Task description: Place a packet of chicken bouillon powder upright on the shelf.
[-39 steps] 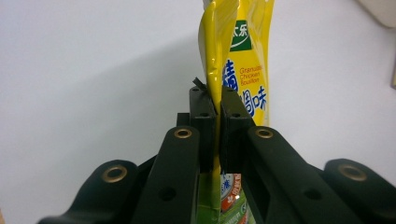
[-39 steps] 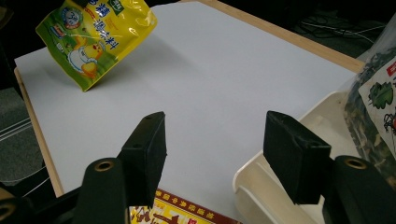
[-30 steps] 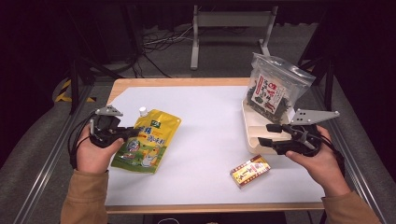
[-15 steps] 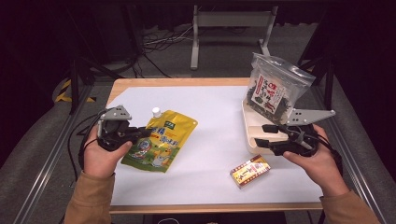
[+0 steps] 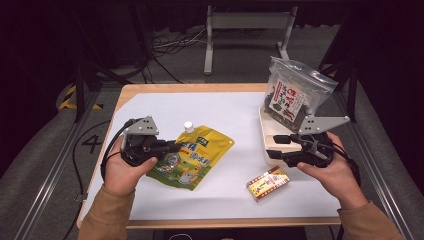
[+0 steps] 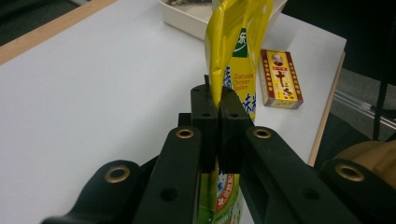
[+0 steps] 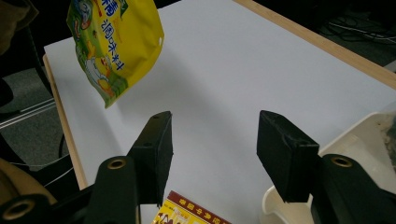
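The left gripper [image 5: 172, 146] has its fingers [image 6: 205, 116] pinching the edge of a glossy yellow plastic spouted pouch [image 5: 192, 155], which hangs lifted off the white counter [image 5: 225, 120] near its left edge. The right gripper [image 5: 277, 146], fingers [image 7: 154, 144] spread and just been closing on nothing, hovers beside the cream tray [image 5: 264, 135] at the right edge, above a small red-and-yellow cardboard box [image 5: 268, 183].
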`<state>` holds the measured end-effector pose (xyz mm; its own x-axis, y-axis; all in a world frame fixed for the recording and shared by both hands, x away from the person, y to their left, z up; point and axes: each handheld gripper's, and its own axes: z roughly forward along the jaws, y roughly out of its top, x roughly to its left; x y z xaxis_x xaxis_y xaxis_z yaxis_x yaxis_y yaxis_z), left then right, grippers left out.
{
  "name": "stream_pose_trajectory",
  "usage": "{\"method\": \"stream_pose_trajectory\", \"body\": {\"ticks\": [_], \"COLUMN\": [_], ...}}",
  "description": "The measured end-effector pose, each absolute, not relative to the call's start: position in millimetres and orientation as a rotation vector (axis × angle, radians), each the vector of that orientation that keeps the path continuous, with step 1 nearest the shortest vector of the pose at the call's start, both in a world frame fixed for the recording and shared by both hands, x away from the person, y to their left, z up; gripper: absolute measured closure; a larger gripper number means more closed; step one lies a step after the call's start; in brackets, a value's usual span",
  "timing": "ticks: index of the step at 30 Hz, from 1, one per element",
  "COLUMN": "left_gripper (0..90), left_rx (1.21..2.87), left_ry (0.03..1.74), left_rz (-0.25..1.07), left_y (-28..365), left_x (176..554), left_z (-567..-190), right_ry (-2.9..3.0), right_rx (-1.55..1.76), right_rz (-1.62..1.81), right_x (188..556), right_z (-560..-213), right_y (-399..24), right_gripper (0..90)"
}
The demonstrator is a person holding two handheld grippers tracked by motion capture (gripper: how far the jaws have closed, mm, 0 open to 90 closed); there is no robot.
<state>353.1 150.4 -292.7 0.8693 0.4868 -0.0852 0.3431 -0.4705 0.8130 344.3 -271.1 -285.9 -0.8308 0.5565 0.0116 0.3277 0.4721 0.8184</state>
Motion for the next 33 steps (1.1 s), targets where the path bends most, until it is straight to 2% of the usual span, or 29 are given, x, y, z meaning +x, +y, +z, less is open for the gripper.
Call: {"method": "stream_pose_trajectory", "body": {"ticks": [24, 28, 33], "left_gripper": [87.9, 87.9, 87.9], "left_rx": [2.063, 2.068, 2.063], "left_ry": [0.468, 0.457, 0.441], "left_rz": [0.154, 0.142, 0.138], "left_y": [116.6, 110.9, 106.7], "left_x": [347.1, 347.1, 346.3], "left_z": [-301.4, -305.8, -307.5], "right_ry": [2.595, 2.626, 2.659], "right_rx": [0.661, 0.637, 0.610], "right_rz": [1.317, 1.301, 1.280], "right_x": [350.4, 351.1, 352.8], "right_z": [-298.6, -302.1, -306.5], "right_y": [-224.3, -214.9, -207.8], "right_gripper": [45.9, 47.4, 53.4]}}
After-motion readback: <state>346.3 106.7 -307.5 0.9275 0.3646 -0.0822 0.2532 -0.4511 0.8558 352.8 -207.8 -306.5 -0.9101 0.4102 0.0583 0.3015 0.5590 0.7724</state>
